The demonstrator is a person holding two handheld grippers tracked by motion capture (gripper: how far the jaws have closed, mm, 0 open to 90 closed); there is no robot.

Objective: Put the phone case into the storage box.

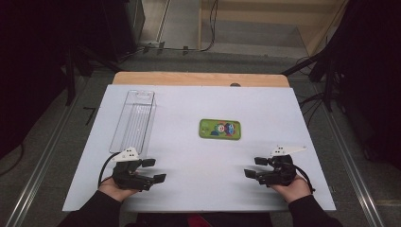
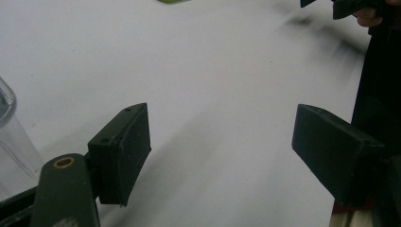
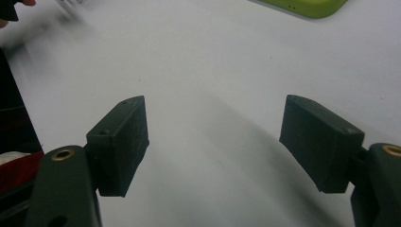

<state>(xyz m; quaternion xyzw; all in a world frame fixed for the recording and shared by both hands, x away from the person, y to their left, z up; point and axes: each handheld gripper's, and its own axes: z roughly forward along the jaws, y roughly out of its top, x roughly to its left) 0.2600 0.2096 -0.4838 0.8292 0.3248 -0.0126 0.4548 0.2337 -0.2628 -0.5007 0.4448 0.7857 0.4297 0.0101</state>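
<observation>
Both hands sit low at the near edge of the white tabletop (image 1: 198,161), one to each side, and nothing is in either grip. The left gripper (image 1: 153,170) rests at the near left with its jaws spread wide and pointing across toward the middle; in the left gripper view, the left gripper (image 2: 220,151) shows its two black pads well apart with only bare white surface between them. The right gripper (image 1: 255,167) mirrors it at the near right, jaws released and aimed inward, and in the right gripper view the right gripper (image 3: 213,142) likewise frames nothing but tabletop. Out in the middle of the tabletop, a little right of centre and well beyond both grippers, lies the green case (image 1: 220,129), flat, with a colourful cartoon picture on its top face; its lime edge peeks in at the top of the right gripper view (image 3: 307,5). On the left side stands a clear plastic box (image 1: 134,120), long and narrow, running from the far left toward the left hand, its near end just beyond the left gripper; its transparent corner shows at the left edge of the left gripper view (image 2: 12,137). The case and the box are well apart. Dark sleeves come in from the bottom edge of the high view.
</observation>
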